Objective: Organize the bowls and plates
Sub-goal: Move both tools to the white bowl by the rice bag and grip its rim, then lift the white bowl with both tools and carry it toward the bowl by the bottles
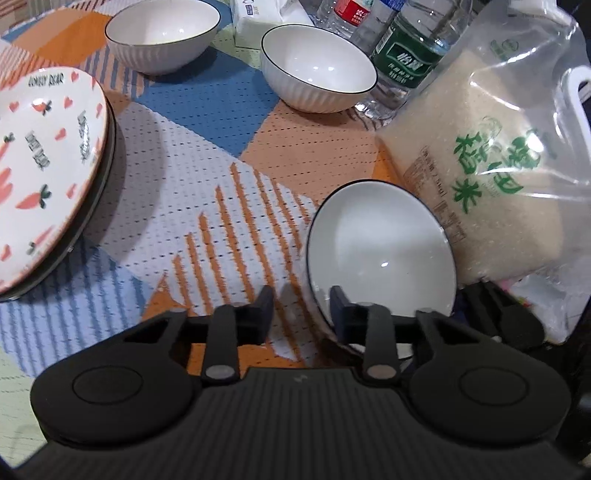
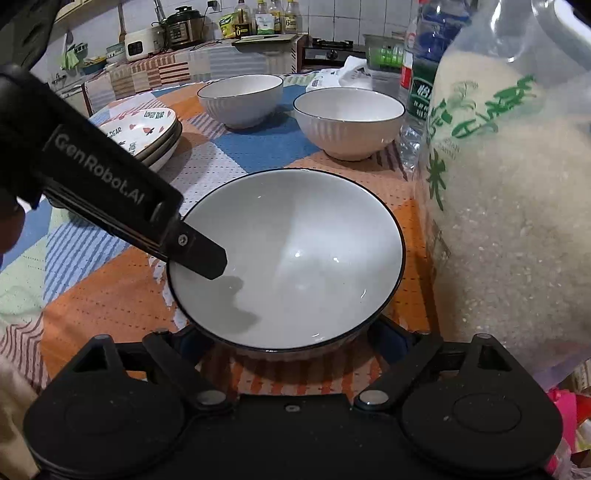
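The near bowl [image 2: 288,258] sits just left of the rice bag [image 2: 517,221], on the patterned tablecloth [image 1: 177,184]. The left gripper [image 1: 301,314] straddles this bowl's rim: one finger [image 2: 199,254] reaches inside the bowl, the other stays outside its wall, and the jaws are spread with a gap still showing on the outer side, so it is not yet clamping the rim. In the left wrist view the bowl [image 1: 380,254] looks tilted, its opening turned toward the camera. The right gripper [image 2: 288,347] is spread wide, its fingers on either side of the bowl's lower wall; whether they touch it cannot be told. Beyond the rice bag stand two more bowls, one [image 1: 317,70] near the water bottles [image 1: 402,55] and another [image 1: 162,33] farther left. A stack of carrot-print plates [image 1: 48,162] lies well left of the bag.
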Demonstrator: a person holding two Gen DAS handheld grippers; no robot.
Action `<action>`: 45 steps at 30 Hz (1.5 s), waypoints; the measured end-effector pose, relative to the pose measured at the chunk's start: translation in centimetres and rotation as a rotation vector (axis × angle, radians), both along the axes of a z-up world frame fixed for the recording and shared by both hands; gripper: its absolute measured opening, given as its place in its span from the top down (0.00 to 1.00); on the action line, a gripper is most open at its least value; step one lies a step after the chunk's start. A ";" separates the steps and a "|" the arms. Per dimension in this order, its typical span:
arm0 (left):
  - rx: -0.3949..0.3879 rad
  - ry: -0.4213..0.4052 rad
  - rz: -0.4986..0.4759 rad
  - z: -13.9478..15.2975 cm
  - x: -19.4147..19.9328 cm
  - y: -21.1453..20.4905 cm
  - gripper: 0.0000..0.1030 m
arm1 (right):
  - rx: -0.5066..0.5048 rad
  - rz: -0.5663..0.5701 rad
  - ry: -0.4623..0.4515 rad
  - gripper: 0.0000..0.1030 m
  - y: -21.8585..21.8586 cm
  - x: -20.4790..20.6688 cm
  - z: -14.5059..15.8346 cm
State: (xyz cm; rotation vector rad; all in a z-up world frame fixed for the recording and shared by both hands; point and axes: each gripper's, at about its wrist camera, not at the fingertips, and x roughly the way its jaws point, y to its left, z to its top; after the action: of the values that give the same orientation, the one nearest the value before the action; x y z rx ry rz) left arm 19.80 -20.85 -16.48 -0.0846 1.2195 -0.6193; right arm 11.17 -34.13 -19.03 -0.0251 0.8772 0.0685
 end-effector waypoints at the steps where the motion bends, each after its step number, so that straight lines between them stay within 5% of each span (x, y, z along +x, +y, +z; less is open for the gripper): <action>1: -0.015 0.012 0.003 0.0 0.1 0.0 0.82 | 0.002 0.001 -0.002 0.10 0.0 0.0 -0.1; 14: -0.037 0.040 0.055 1.0 0.0 2.5 0.86 | 0.015 0.048 -0.032 0.10 1.2 -0.3 0.7; 28: -0.040 -0.012 0.140 3.9 1.6 7.8 0.85 | -0.039 0.247 -0.110 0.10 5.1 2.6 3.5; 45: 0.064 0.009 0.184 0.9 3.7 8.6 0.85 | -0.028 0.340 -0.106 0.10 6.6 5.0 0.8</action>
State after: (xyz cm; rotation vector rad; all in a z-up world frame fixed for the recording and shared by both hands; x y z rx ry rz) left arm 23.47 -12.25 -15.54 -0.1441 1.2239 -0.4193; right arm 16.18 -27.52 -18.18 -0.2026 0.7606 0.3696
